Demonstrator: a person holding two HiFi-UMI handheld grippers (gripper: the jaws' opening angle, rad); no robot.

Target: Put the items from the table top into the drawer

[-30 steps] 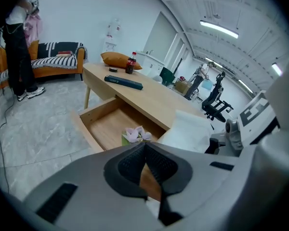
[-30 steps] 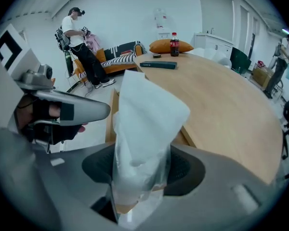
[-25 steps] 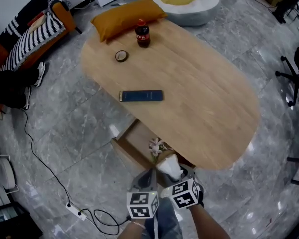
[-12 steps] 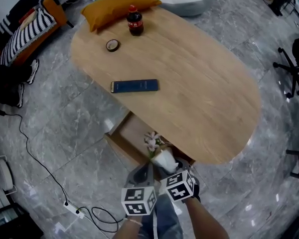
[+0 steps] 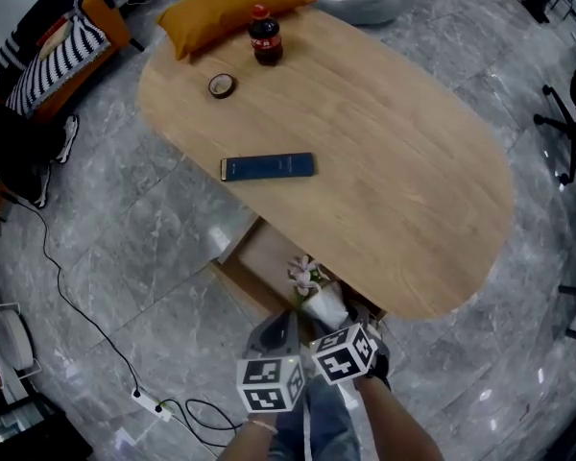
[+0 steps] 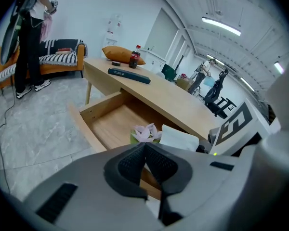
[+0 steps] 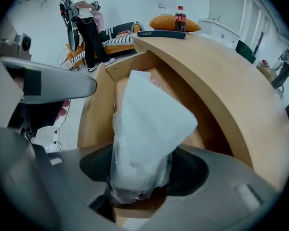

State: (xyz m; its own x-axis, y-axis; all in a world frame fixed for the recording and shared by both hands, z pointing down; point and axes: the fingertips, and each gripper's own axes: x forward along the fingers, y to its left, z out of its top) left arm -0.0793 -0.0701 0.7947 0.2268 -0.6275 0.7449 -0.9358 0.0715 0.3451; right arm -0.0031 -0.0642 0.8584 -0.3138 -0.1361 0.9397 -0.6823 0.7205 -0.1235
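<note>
My right gripper [image 7: 143, 171] holds a white tissue pack [image 7: 147, 129] over the open wooden drawer [image 5: 254, 262], and its jaws are opening with the pack still touching both pads. In the head view the pack [image 5: 326, 307] hangs at the drawer's near end beside a pale artificial flower [image 5: 302, 277]. My left gripper [image 6: 144, 146] is shut and empty, just left of the right one and short of the drawer [image 6: 111, 124]. On the oval table [image 5: 403, 171] lie a dark blue flat case [image 5: 267, 167], a small round tin [image 5: 222, 85] and a cola bottle [image 5: 266, 36].
An orange cushion [image 5: 230, 8] lies on the table's far end. A striped sofa [image 5: 62, 41] stands at the far left, and a cable with a power strip [image 5: 146, 403] runs over the marble floor. A person [image 7: 84, 18] stands by the sofa. Office chairs [image 5: 568, 142] stand to the right.
My right gripper has sunk a little with the tissue pack toward the drawer. The head camera has shifted slightly. The left gripper has kept still.
</note>
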